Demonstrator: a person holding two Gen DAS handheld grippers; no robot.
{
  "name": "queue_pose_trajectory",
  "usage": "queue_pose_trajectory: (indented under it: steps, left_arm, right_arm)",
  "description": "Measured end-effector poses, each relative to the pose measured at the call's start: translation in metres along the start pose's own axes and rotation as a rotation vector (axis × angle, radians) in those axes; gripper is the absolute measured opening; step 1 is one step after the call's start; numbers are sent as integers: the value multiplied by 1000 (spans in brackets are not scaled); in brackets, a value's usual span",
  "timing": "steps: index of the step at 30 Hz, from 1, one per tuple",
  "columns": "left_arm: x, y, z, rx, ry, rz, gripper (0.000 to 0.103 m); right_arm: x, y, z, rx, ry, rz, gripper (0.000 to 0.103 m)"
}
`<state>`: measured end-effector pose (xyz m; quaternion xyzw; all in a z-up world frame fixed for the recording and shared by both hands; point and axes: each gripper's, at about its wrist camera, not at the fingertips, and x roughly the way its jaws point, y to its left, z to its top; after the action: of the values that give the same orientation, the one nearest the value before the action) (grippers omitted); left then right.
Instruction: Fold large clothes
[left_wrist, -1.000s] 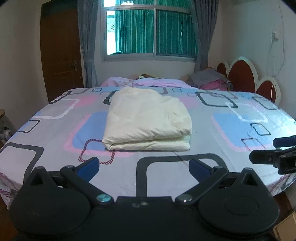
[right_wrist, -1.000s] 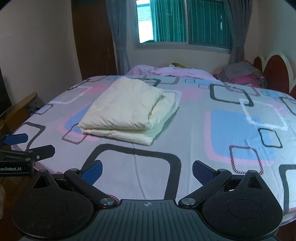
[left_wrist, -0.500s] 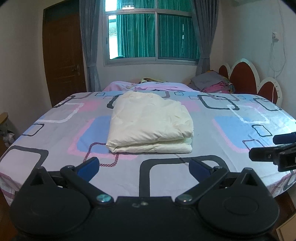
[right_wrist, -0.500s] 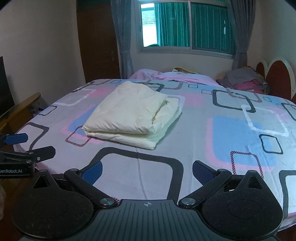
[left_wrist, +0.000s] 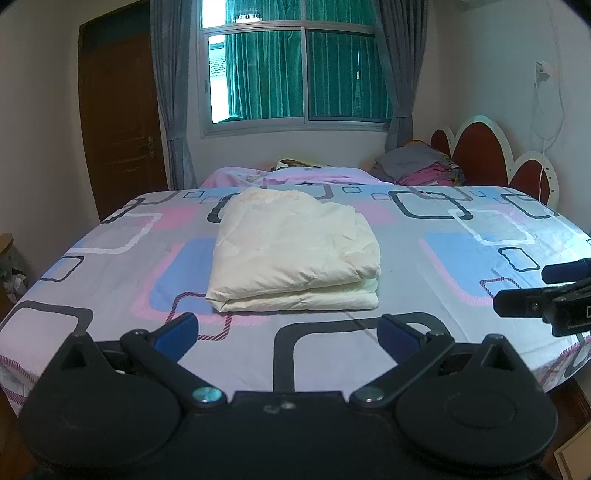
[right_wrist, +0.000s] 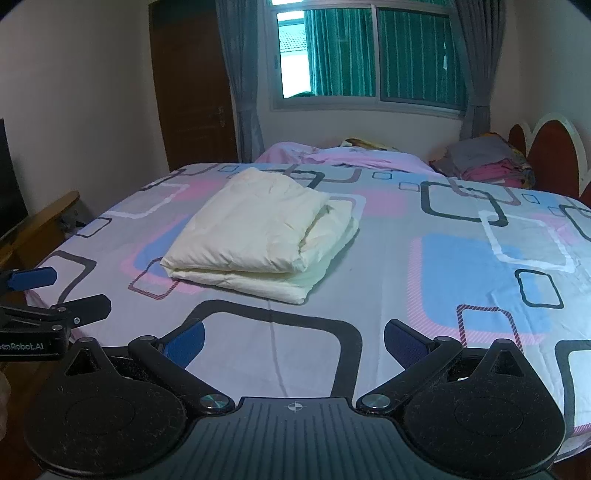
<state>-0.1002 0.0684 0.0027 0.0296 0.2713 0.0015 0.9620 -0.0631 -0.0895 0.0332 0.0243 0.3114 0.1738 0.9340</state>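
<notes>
A cream garment (left_wrist: 295, 254) lies folded into a thick rectangle on the patterned bed sheet (left_wrist: 461, 258); it also shows in the right wrist view (right_wrist: 258, 236). My left gripper (left_wrist: 288, 330) is open and empty, held back over the bed's near edge, well short of the garment. My right gripper (right_wrist: 293, 341) is open and empty, also over the near edge. The right gripper shows at the right edge of the left wrist view (left_wrist: 546, 291). The left gripper shows at the left edge of the right wrist view (right_wrist: 48, 295).
A pile of folded clothes (left_wrist: 421, 170) sits by the red-and-white headboard (left_wrist: 480, 155). A pink blanket (left_wrist: 295, 175) lies at the far side. A wooden door (left_wrist: 118, 118) and curtained window (left_wrist: 295, 74) stand behind. Wooden furniture (right_wrist: 40, 221) is left of the bed.
Both grippers have drawn back and tilted up a little, so the folded garment sits lower and farther in view. The garment has not moved. Both jaws stay open.
</notes>
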Motion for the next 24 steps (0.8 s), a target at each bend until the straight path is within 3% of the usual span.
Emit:
queue_pose_trajectory:
  steps: [24]
  left_arm:
    - [-1,-5,3,12,-20,-12,103]
  right_arm:
    - [-10,-7,0,5,-17,-7,102]
